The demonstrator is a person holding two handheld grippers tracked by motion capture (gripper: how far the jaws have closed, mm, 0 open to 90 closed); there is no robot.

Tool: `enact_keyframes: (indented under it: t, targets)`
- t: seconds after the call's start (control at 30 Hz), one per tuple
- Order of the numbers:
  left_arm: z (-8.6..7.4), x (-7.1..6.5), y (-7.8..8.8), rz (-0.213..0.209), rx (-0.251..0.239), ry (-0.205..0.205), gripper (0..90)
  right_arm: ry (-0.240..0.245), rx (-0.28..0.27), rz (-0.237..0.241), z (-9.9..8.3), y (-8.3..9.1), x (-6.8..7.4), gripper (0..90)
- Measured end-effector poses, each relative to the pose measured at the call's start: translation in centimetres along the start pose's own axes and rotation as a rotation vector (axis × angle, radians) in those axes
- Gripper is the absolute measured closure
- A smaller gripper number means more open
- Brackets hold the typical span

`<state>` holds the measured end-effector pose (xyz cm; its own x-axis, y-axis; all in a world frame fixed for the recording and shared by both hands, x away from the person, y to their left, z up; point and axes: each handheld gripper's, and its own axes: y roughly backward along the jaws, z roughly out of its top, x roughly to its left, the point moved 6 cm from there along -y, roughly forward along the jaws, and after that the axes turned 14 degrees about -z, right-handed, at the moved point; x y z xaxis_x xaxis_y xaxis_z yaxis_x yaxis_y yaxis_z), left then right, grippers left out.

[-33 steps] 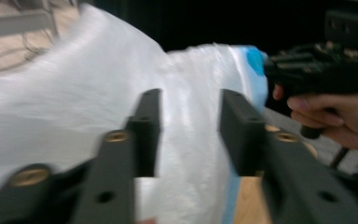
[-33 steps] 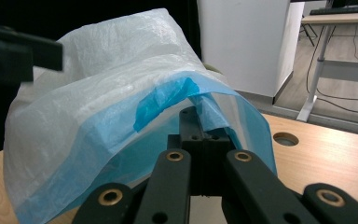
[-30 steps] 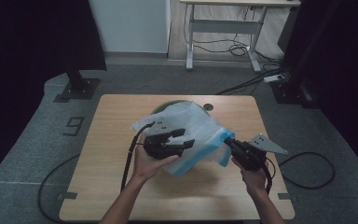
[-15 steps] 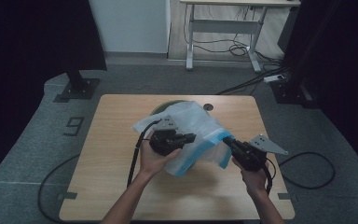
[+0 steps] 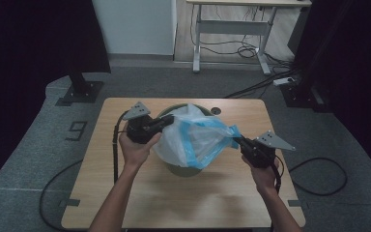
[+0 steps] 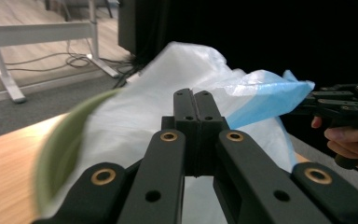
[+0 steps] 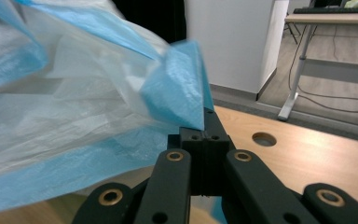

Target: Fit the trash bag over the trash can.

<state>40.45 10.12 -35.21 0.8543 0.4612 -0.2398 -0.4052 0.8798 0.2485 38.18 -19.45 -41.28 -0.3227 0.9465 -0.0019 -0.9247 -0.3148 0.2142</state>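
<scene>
Bag [image 5: 198, 137] and bin [image 5: 186, 169] block the centre (table's [image 5: 212, 198] near edge free).

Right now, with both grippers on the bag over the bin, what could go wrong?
The right gripper pinches only a thin blue corner of the bag; pulled further, it may slip out or tear. The left gripper also holds just an edge fold of the bag, so that could slip free too. The bag is stretched over the green bin, which nothing else steadies; a sideways tug could tip or drag it.

Green bin [image 5: 186, 169] mostly hidden under plastic bag [image 5: 198, 137]; bin rim blurred in left gripper view.
</scene>
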Motion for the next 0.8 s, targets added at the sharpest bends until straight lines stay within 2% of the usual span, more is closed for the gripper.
enact_keyframes:
  t: [0.2, 0.3, 0.43, 0.53, 0.67, 0.8]
  targets:
    - [0.5, 0.6, 2.1, 0.000, -0.060, 0.026, 90.0, -0.006, -0.015, -0.026, 1.2, -0.2, -0.9, 88.7]
    - [0.8, 0.7, 2.6, 0.000, -0.079, 0.025, 90.0, -0.015, -0.028, -0.038, 1.8, -0.1, -1.4, 88.7]
    - [1.4, 0.8, 3.1, 0.001, -0.098, 0.024, 90.0, -0.014, -0.053, -0.079, 3.7, -0.2, -3.1, 88.7]
    - [1.3, 0.8, 3.2, 0.002, -0.104, 0.023, 90.0, -0.045, -0.069, -0.104, 4.6, 0.0, -4.4, 88.7]
    - [0.4, 1.0, 3.2, -0.002, -0.099, 0.030, 90.0, -0.052, -0.077, -0.113, 4.4, 0.5, -4.8, 88.7]
    - [-0.9, 1.3, 3.3, -0.004, -0.085, 0.039, 90.0, -0.064, -0.063, -0.107, 3.0, 0.7, -4.8, 88.6]
